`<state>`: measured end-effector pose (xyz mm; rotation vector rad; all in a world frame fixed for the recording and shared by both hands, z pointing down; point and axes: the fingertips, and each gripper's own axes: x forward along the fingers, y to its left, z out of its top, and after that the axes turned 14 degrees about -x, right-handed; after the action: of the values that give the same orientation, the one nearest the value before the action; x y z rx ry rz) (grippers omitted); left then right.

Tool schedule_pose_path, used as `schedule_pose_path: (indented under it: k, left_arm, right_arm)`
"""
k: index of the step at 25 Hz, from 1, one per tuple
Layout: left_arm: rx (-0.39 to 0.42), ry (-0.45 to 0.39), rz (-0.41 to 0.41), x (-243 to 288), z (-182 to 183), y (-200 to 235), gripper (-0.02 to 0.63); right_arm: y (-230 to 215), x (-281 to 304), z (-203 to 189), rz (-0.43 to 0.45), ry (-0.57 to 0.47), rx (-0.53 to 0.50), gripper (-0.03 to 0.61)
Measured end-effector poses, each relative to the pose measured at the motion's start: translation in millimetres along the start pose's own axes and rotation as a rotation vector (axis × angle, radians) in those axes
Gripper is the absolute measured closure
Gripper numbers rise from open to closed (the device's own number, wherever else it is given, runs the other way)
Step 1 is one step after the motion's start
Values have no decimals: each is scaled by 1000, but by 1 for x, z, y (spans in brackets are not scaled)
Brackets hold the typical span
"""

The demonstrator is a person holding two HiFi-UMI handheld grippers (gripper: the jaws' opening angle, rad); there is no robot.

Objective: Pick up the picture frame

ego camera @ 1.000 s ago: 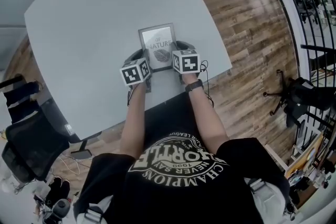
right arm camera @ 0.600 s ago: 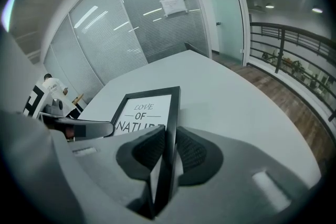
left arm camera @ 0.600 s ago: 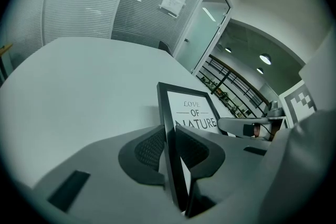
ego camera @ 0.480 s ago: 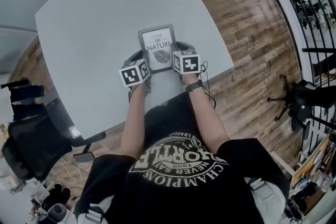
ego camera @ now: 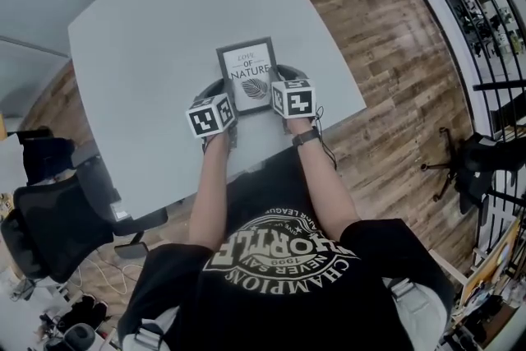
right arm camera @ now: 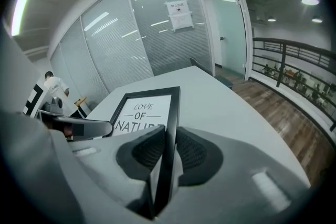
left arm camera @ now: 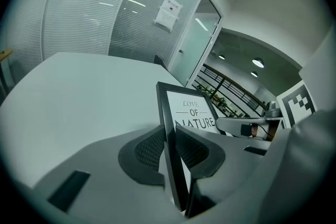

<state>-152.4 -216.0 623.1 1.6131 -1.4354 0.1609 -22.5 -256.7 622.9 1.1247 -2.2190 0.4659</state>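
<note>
Picture frame (ego camera: 249,75) is up, with both your grippers clamped on it.
Since a second ago it has lifted off the smooth grey table (ego camera: 148,53) and the glare is gone. Left gripper (left arm camera: 169,139) has its ribbed pads (left arm camera: 149,147) shut on the thin black left edge; right gripper (right arm camera: 167,147) has the right edge between its jaws — flat rectangle, white print.

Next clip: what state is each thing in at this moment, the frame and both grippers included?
picture frame: gripped at both side edges, print facing up; whether it is clear of the table is unclear.
left gripper: shut on the picture frame's left edge.
right gripper: shut on the picture frame's right edge.
office chair: unoccupied, beside the table.
</note>
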Motion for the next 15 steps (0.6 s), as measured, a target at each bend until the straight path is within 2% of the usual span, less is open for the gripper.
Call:
schedule_pose_path:
  k: [4,15]
  left_arm:
    - [28,-46,-22,-17,16,-11,541]
    - [63,-178,-60,-58,58,-40,542]
  right_arm:
    - [4,-13,19,14,-64,10,512]
    - [10,-54,79,-14,-197,-67,512]
